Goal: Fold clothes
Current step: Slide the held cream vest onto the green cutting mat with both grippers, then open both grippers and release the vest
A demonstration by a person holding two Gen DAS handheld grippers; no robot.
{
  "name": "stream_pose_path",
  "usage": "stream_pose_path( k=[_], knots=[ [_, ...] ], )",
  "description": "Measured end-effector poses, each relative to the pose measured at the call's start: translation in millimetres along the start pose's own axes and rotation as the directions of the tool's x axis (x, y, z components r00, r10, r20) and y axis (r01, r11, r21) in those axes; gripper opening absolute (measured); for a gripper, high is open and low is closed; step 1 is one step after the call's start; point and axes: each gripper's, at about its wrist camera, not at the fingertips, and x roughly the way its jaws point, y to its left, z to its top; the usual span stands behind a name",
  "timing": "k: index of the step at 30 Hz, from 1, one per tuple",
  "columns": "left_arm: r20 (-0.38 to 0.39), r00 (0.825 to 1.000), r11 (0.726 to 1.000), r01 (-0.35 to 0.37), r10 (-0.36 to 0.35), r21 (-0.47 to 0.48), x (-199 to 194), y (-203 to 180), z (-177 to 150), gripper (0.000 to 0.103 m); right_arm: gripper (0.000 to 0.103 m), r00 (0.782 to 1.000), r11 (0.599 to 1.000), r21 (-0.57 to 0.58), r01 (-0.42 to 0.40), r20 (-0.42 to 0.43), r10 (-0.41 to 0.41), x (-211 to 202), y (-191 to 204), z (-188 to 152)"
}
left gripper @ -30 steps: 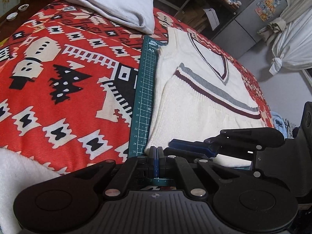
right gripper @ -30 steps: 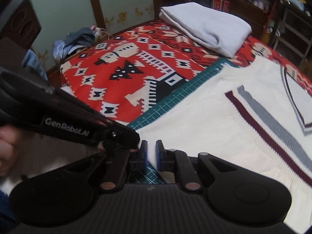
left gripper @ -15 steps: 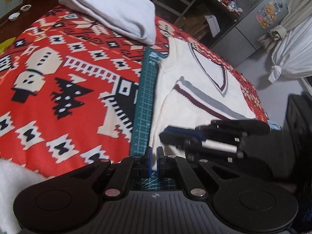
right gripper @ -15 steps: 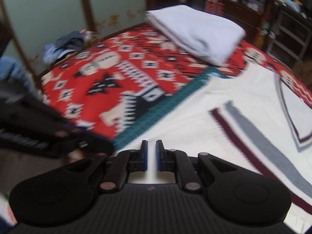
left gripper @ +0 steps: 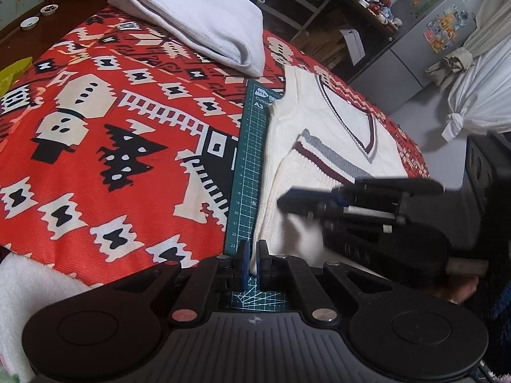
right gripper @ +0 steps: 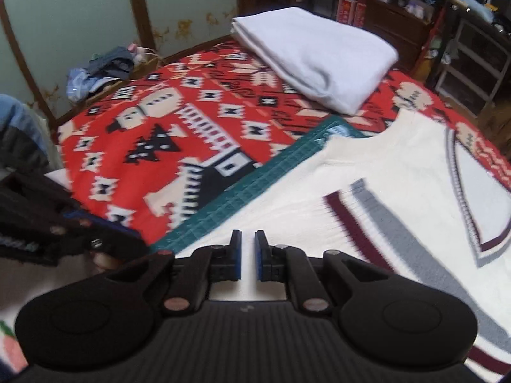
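Observation:
A cream knit sweater vest [left gripper: 322,146] with a V-neck and maroon-and-grey stripes lies on a green cutting mat [left gripper: 252,166], also visible in the right wrist view [right gripper: 399,172]. My left gripper [left gripper: 254,263] is at the sweater's near left corner. Its pads stand a narrow gap apart with white knit pinched between them. In the right wrist view, my right gripper [right gripper: 248,257] hovers over the near part of the sweater, pads held slightly apart on white fabric. The left wrist view shows it blurred [left gripper: 319,202], with blurred white cloth hanging just beneath.
A red patterned blanket [left gripper: 111,134] covers the bed. A folded white garment [left gripper: 198,16] lies at its far end. Shelves and a grey fridge [left gripper: 424,41] stand beyond the bed. A pile of clothes [right gripper: 102,70] sits by the wall. A hand [left gripper: 463,290] holds the right gripper.
My left gripper's pads were pressed together and now have a narrow gap with sweater fabric in it. The right gripper has lifted and moved forward over the sweater, blurred with motion.

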Motion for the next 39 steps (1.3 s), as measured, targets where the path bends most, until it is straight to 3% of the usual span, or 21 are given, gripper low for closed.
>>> stream_pose_path(
  k=[2, 5, 10, 16, 21, 31, 39],
  knots=[
    [0.003, 1.000, 1.000, 0.003, -0.003, -0.008, -1.7, 1.9, 0.1, 0.003, 0.010, 1.000, 0.997, -0.076, -0.014, 0.005, 0.014, -3.4, 21.5, -10.8],
    [0.004, 1.000, 1.000, 0.008, -0.008, -0.020, -3.5, 4.6, 0.8, 0.003, 0.008, 0.999, 0.995, -0.093, -0.038, 0.006, 0.038, -8.9, 35.4, -20.5],
    [-0.005, 1.000, 0.999, 0.022, -0.022, -0.023, -2.0, 2.0, 2.4, 0.003, 0.008, 0.996, 0.996, -0.025, -0.082, 0.017, 0.083, -21.2, 22.4, -20.5],
    [-0.028, 0.998, 0.997, 0.061, -0.060, 0.047, 12.3, -25.8, 6.2, 0.003, 0.009, 0.999, 0.997, 0.081, 0.004, 0.040, -0.007, -39.5, -15.9, -34.2],
    [-0.064, 0.998, 0.993, 0.019, -0.012, 0.115, 36.9, -41.8, 7.2, 0.003, 0.010, 0.995, 0.979, 0.179, 0.093, 0.001, -0.095, -57.8, -48.5, -70.1],
    [-0.077, 0.996, 0.988, -0.035, 0.047, 0.150, 39.5, -38.3, 3.6, 0.003, 0.007, 0.969, 0.883, 0.405, 0.238, -0.041, -0.242, -123.3, -93.7, -170.2],
    [-0.064, 0.985, 0.949, -0.138, 0.163, 0.283, 44.6, -63.8, 0.9, 0.003, 0.009, 0.927, 0.771, 0.530, 0.353, -0.085, -0.366, -164.7, -153.3, -228.4]
  ],
)
